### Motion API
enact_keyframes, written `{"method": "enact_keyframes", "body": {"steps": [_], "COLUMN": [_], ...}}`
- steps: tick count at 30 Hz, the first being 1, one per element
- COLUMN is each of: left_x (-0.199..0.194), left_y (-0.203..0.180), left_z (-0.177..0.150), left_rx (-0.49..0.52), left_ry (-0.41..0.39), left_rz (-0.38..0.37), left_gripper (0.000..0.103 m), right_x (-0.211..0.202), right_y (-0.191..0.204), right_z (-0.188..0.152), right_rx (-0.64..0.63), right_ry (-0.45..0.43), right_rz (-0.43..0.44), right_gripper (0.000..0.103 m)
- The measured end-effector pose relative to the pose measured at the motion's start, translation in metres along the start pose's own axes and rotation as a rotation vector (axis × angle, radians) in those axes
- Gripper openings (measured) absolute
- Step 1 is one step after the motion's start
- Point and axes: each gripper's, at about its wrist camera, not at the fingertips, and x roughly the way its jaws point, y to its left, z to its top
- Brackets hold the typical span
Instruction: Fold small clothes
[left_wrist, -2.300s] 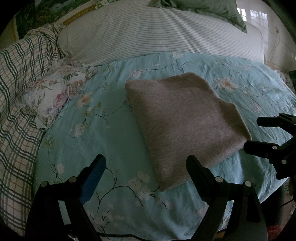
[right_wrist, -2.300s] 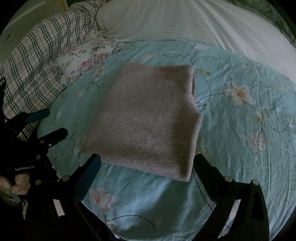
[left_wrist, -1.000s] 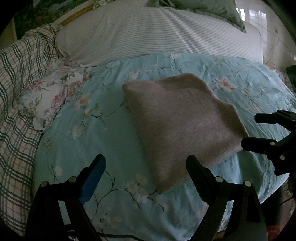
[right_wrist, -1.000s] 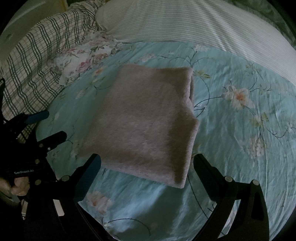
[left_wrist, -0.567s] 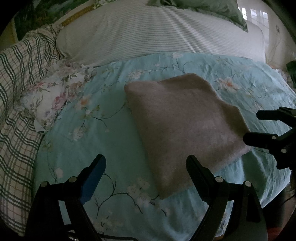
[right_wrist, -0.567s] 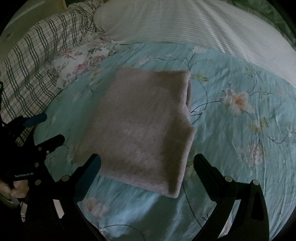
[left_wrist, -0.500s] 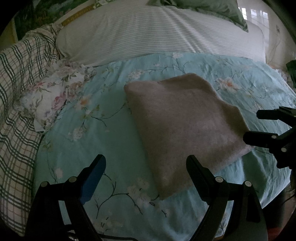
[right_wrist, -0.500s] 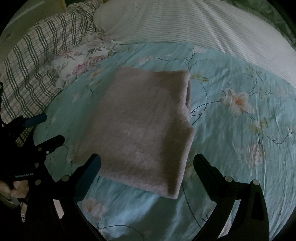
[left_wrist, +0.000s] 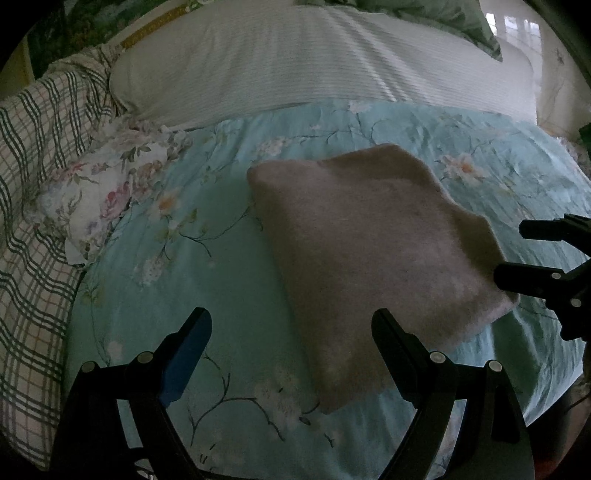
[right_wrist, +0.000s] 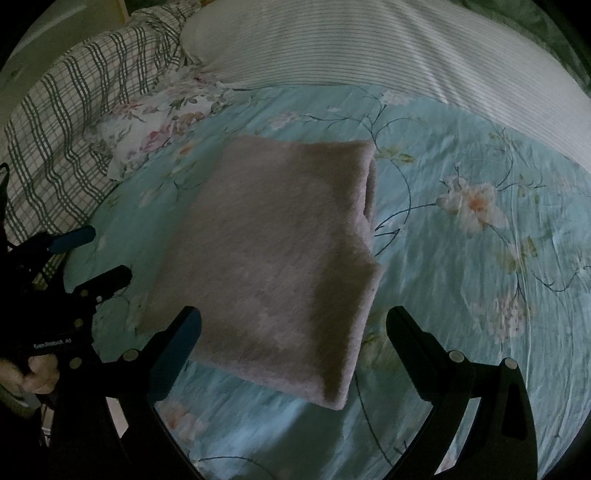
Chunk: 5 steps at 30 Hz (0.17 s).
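Left gripper (left_wrist: 291, 325) and right gripper (right_wrist: 293, 323) both spread wide, empty, barely shifted since before; one folded grey garment (left_wrist: 369, 251) lies ahead, unmoved.

One folded garment (left_wrist: 373, 254) (right_wrist: 280, 258) – grey, a single piece. One bed sheet (left_wrist: 229, 288) (right_wrist: 461, 280), teal with flowers. One striped pillow (left_wrist: 314, 62) (right_wrist: 369, 48), one checked cloth (left_wrist: 33, 206) (right_wrist: 66, 122), one small flowered cloth (left_wrist: 107, 188) (right_wrist: 155, 125) – each a single item. Two claws: the left claw (left_wrist: 291, 325) (right_wrist: 92, 254) and the right claw (right_wrist: 295, 325) (left_wrist: 517, 254), each with two fingers. One hand (right_wrist: 37, 373) shows, in the right wrist view.
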Motion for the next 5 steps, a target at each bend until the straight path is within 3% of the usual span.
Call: {"method": "enact_keyframes", "body": {"steps": [5], "left_x": [0.011], "left_y": [0.006], "left_z": [0.003], "left_rx": [-0.020], "left_ry": [0.010], "left_rz": [0.008], "left_gripper": [0.089], "right_x": [0.014], "right_y": [-0.009], "right_z": [0.003], "right_rx": [0.014], "right_ry": [0.008], "right_rz": [-0.004], "right_gripper": [0.100]}}
